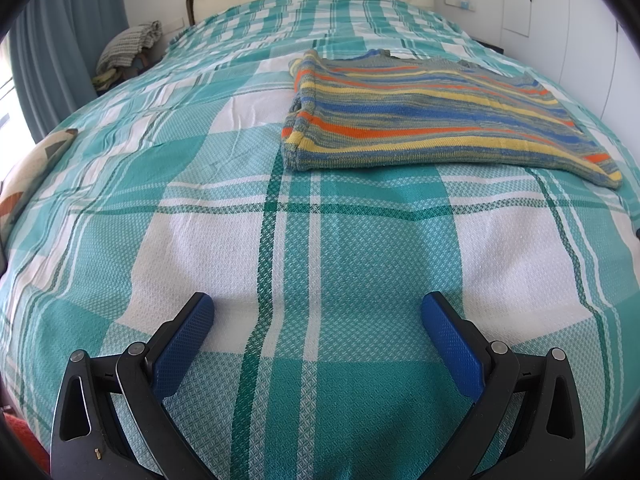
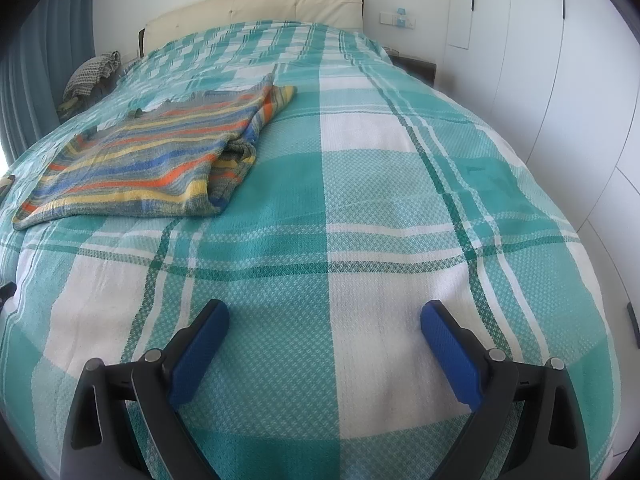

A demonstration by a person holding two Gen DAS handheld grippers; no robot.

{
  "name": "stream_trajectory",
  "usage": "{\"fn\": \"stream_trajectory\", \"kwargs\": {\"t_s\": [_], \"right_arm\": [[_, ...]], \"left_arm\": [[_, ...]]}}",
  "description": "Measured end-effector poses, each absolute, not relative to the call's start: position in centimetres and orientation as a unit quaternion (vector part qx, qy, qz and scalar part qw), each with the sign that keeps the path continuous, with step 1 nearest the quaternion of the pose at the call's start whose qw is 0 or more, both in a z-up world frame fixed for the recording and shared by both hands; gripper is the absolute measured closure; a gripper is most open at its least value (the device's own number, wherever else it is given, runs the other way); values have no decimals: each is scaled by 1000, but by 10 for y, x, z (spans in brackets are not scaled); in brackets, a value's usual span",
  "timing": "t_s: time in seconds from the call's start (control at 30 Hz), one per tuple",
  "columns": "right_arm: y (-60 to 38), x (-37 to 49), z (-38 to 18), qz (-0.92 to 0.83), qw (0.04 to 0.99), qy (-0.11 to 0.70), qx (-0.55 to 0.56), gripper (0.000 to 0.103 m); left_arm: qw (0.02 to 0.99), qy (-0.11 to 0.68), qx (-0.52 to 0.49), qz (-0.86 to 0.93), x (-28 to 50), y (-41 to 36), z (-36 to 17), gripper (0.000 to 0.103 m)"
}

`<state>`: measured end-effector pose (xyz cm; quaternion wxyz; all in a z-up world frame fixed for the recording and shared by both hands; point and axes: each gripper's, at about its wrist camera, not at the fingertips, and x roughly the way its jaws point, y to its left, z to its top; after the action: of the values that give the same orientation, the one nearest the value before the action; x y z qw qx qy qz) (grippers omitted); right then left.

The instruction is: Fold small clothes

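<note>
Left wrist view shows the striped knit garment (image 1: pixel 436 120) lying flat on the bed (image 1: pixel 240 240), beyond the left gripper (image 1: pixel 318 312) and offset toward its right side; the gripper is spread wide, holds nothing, and sits well apart from the garment's near hem. Right wrist view shows the same garment (image 2: pixel 136 160) beyond the right gripper (image 2: pixel 325 318) and offset toward its left side; this gripper is likewise spread wide and empty, well apart from the garment. The garment's edge nearest the right gripper appears doubled over, with a layer tucked beneath. Handling judgement: the knit is probably soft, light and limp, will drape and sag when lifted, and will stretch if pulled hard. It is not fragile. The plaid bedspread beneath is also loose cloth, so a low pinch could catch both layers. Recommended hold: pinch the near hem corners, one per gripper, taking all garment layers but not the bedspread.
</note>
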<state>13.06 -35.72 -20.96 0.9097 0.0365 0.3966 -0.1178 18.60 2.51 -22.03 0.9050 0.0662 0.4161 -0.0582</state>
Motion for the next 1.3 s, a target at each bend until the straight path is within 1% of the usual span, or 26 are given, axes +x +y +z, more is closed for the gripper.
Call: {"fn": "stream_trajectory", "kwargs": {"t_s": [1.3], "right_arm": [[-356, 131, -209, -121, 909, 397, 31, 6]], "left_arm": [[906, 414, 66, -58, 186, 26, -220, 1]]}}
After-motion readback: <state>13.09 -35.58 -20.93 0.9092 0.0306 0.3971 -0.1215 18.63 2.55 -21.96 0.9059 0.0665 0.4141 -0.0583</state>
